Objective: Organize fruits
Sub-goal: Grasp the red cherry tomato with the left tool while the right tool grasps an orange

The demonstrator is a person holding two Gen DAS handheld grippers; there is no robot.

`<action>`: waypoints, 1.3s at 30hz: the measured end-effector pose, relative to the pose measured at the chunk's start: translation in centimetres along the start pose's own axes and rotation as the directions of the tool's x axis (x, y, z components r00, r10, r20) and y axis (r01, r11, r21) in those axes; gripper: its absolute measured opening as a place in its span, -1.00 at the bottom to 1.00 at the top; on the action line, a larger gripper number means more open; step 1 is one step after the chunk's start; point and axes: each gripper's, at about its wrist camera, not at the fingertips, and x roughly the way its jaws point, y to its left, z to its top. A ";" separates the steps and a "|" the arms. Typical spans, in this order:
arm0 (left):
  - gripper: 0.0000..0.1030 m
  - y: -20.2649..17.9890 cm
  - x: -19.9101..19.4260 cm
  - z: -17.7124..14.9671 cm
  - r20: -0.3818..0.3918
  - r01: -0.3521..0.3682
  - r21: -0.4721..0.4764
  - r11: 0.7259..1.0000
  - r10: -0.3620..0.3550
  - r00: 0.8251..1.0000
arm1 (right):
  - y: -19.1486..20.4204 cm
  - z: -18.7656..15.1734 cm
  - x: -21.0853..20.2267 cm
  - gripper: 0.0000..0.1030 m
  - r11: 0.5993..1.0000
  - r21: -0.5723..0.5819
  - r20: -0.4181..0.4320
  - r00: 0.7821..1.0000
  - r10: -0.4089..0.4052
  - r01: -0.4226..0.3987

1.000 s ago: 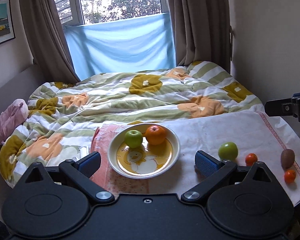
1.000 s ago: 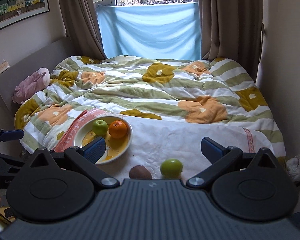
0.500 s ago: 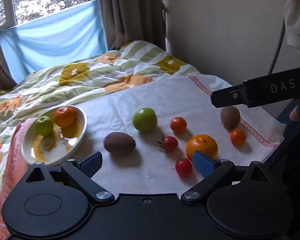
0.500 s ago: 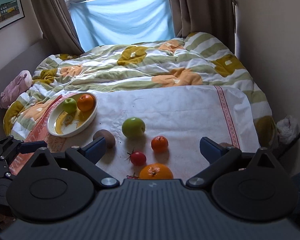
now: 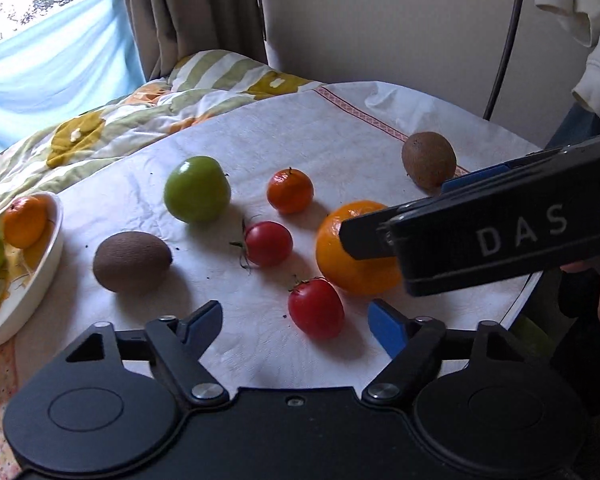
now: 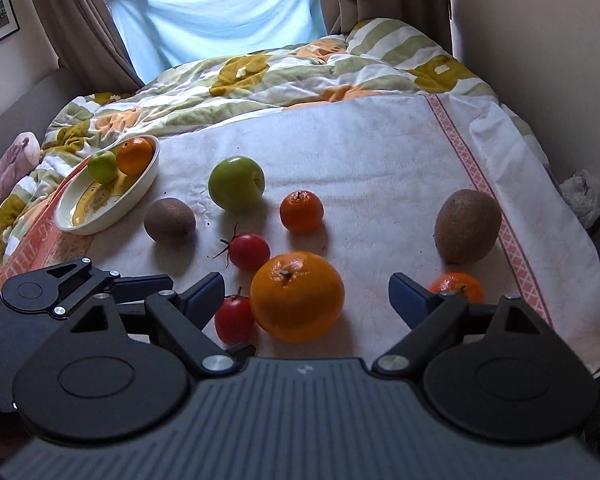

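Left tool [image 5: 296, 322] half-open, closing around tomato [image 5: 316, 307], pads apart.

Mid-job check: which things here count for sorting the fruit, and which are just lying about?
Job: bowl, green apple, large orange, two tomatoes, kiwis, small oranges.
Lying about: quilt, pink cloth, curtains.

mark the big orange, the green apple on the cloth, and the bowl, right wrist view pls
big orange [image 6: 297, 297]: right wrist view, middle of its skin.
green apple [image 6: 236, 183]: right wrist view, centre of the apple on the cloth.
bowl [image 6: 100, 222]: right wrist view, near white rim.
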 end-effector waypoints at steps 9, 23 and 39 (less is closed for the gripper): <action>0.12 -0.1 1.4 -0.2 -0.006 0.032 0.028 0.999 -0.032 0.999 | -0.5 -1.0 1.4 0.99 0.999 0.040 -0.007 1.000 -0.006 0.006; -0.28 0.2 0.8 -0.4 -0.016 0.040 0.012 0.999 -0.040 0.999 | -0.5 -0.8 2.0 0.92 0.999 0.047 -0.015 1.000 -0.004 0.005; -0.28 2.0 -0.1 -1.2 -0.025 0.013 -0.041 0.999 -0.014 1.000 | 0.0 -0.3 3.7 0.62 0.998 0.047 -0.049 0.998 0.036 -0.034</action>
